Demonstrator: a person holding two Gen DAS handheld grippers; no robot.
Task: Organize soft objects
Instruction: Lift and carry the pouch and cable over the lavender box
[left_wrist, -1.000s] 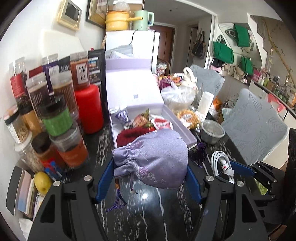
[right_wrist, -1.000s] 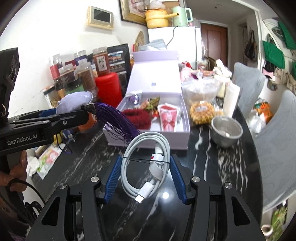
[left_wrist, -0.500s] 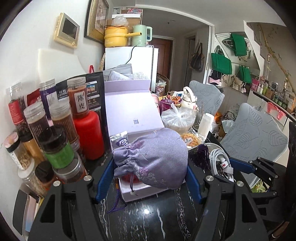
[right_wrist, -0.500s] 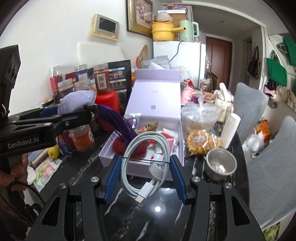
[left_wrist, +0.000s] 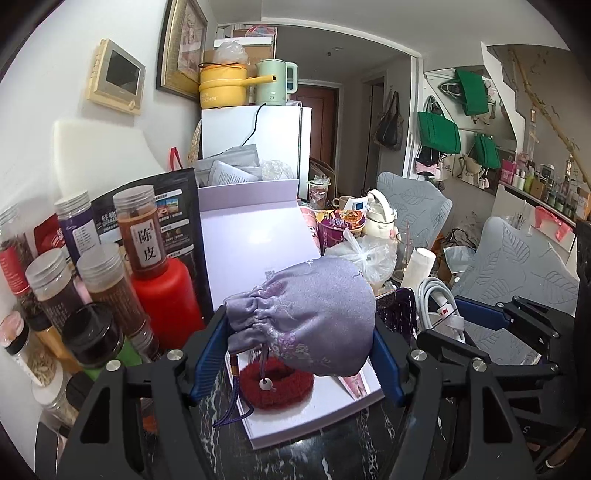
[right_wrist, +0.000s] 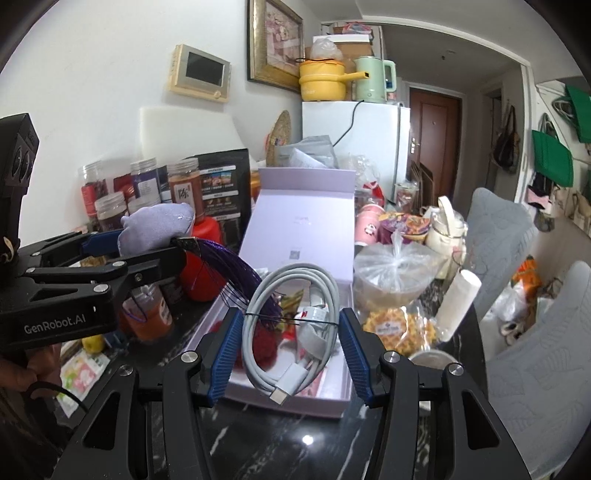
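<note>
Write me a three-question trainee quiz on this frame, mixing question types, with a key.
1. True or false: the left gripper holds the lilac drawstring fabric pouch above the open lavender cardboard box.
2. Multiple choice: what does the right gripper hold? A) a coiled white charging cable; B) a red plastic bottle; C) a steel bowl.
3. Fill in: the fluffy ring lying in the box under the pouch, a scrunchie, is coloured ____.

Key: 1 true. 2 A. 3 dark red.
</note>
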